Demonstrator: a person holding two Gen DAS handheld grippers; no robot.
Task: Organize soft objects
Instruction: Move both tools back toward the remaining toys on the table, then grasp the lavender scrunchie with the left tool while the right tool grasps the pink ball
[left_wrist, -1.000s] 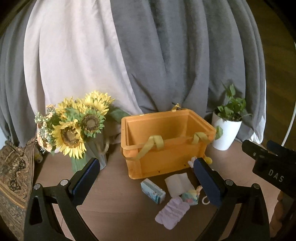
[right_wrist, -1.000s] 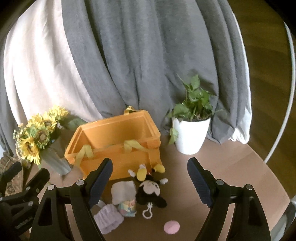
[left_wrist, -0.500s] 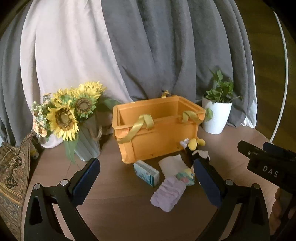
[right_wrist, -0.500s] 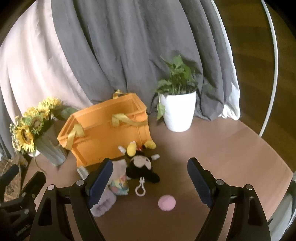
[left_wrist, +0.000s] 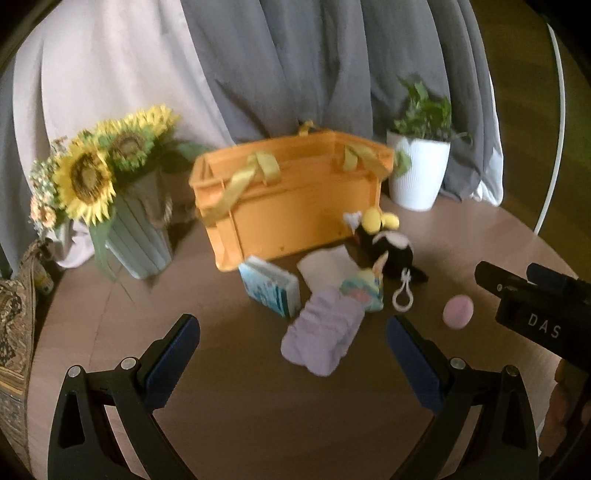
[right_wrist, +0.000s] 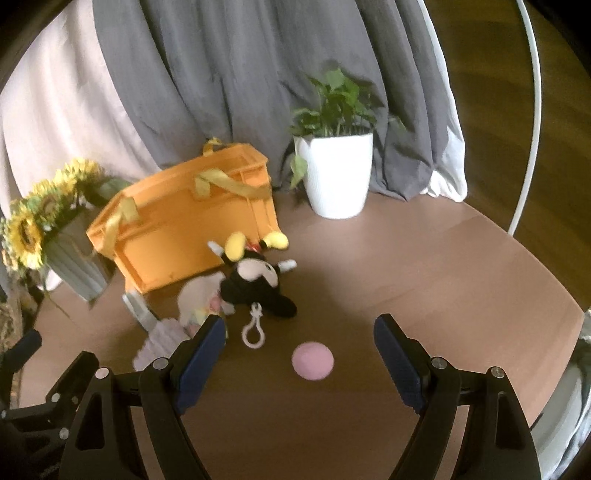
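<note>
An orange crate with yellow straps stands at the back of the round table. In front of it lie a black mouse plush with a white clip, a cream cloth, a pastel toy, a lilac ribbed cloth, a small blue tissue pack and a pink round puff. My left gripper is open above the table, just short of the lilac cloth. My right gripper is open, with the puff just ahead between its fingers, untouched.
A sunflower bouquet in a grey vase stands left of the crate, a white potted plant to its right. Grey and pale drapes hang behind. A patterned cushion lies at the far left. The table's edge curves on the right.
Both grippers have come down and closer to the table; the crate and the soft things look larger and nearer. The pink puff now shows in the left wrist view. Both jaws stay equally wide.
</note>
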